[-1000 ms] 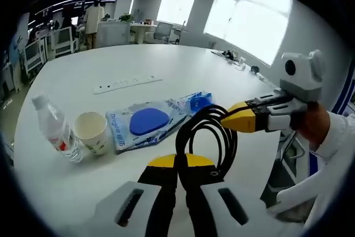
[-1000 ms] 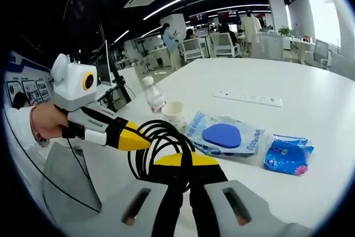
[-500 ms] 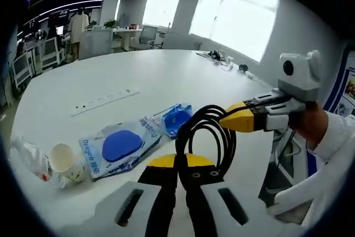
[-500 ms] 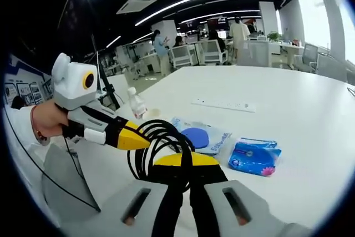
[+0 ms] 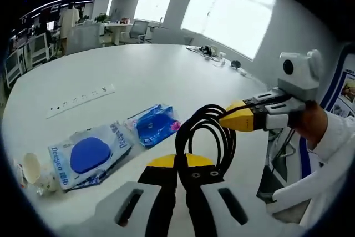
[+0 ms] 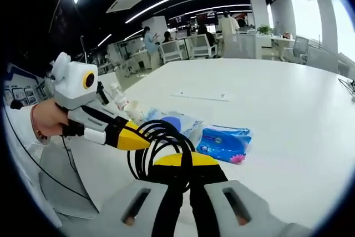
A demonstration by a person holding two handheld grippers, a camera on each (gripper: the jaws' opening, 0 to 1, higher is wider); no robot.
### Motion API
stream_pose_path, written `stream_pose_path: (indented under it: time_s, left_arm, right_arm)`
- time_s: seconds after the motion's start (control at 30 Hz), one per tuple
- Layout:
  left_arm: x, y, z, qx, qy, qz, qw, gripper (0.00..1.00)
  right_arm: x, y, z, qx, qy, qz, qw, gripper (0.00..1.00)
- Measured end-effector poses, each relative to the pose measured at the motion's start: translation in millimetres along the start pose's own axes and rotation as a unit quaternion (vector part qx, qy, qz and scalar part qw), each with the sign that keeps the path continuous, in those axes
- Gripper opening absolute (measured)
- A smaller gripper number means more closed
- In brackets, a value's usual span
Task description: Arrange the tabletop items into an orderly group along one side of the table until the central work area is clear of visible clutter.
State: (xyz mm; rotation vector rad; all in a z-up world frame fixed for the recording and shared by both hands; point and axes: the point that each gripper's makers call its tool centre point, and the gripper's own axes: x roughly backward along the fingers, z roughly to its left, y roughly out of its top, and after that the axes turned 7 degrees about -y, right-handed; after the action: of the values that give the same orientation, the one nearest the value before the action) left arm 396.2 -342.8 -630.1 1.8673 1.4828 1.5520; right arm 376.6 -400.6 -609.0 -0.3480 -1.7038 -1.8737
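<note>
I hold the coiled black cable (image 5: 206, 137) above the white desk (image 5: 166, 76), both my left hand-held gripper (image 5: 178, 165) and right hand-held gripper (image 6: 182, 164) clamped on it so the loops stay gathered. The blue packets (image 5: 152, 126) lie nearby on the desk.

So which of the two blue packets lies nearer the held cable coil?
The small all-blue packet, lying just beyond the black cable coil. The larger clear packet with the blue oval lies farther off, toward the paper cup.
</note>
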Motion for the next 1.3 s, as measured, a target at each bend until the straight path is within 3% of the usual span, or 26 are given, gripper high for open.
stream_pose_path:
  time_s: [0.3,0.6,0.97,1.3]
  left_arm:
    - [-34.2,-17.2,8.0,0.029,-0.009,0.031,0.9991,0.01]
    - [-72.2,-46.9,30.9,0.078,-0.014,0.072,0.9943,0.01]
    - [-100.0,-60.7,53.9,0.112,-0.007,0.084,0.9901,0.01]
    - [-112.1,-69.0,61.4,0.141,-0.006,0.084,0.9865,0.03]
  right_arm:
    - [-17.7,-26.3,-26.5,-0.021,0.000,0.033,0.9992,0.00]
    - [-50.3,-61.4,-52.0,-0.044,0.005,0.077,0.9961,0.00]
    - [-80.9,-82.3,-71.1,-0.058,0.001,0.099,0.9933,0.00]
    - [-94.4,-95.2,-79.9,-0.068,-0.003,0.110,0.9916,0.00]
